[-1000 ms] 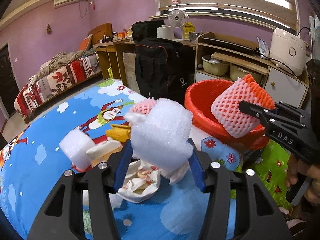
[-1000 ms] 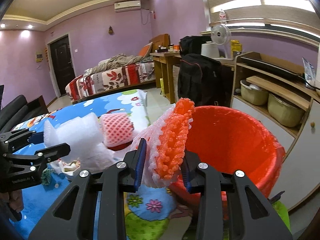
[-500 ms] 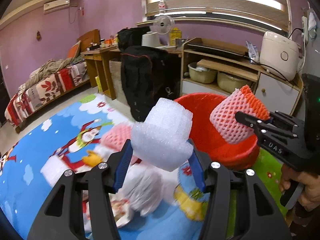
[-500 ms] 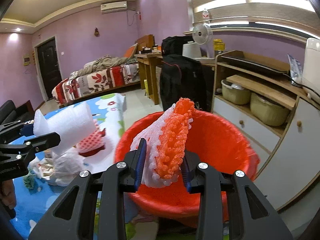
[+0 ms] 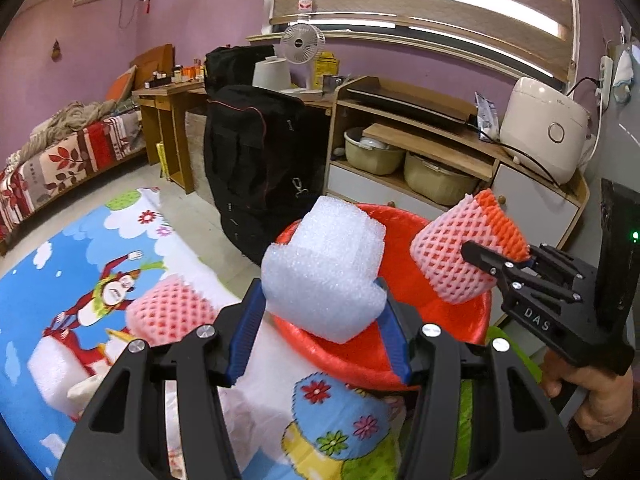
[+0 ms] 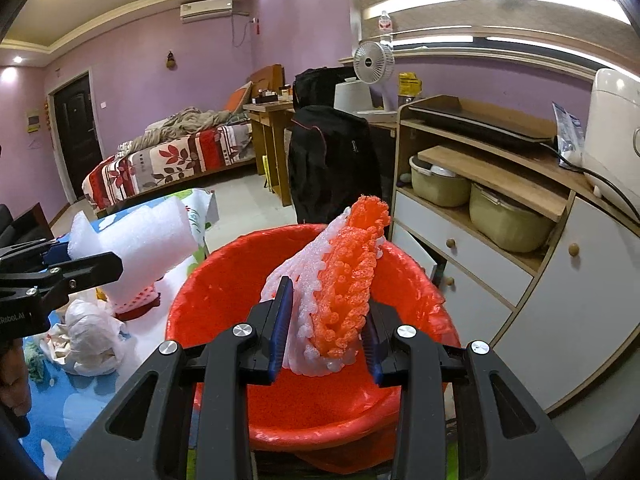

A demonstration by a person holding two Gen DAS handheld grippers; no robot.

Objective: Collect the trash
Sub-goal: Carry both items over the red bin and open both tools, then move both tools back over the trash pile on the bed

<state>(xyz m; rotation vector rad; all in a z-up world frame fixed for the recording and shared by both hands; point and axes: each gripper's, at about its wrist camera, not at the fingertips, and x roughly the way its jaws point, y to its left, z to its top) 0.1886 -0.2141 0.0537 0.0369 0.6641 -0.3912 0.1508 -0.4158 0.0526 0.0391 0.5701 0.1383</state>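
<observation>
While both hands swing off the cartoon-print blue mat (image 5: pixel 72 264), the left gripper (image 5: pixel 320 328) clamps a white foam block (image 5: pixel 324 276) and the right gripper (image 6: pixel 326 336) pinches a pink-and-orange foam fruit net (image 6: pixel 344 280), now over the red plastic basin (image 6: pixel 224 280), ready to drop.

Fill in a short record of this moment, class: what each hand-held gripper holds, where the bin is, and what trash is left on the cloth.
left hand-held gripper: shut on white foam block
right hand-held gripper: shut on pink-and-orange foam net
bin: red basin, open, directly below the net
left on cartoon cloth: pink foam net, white foam piece, crumpled white bag
</observation>
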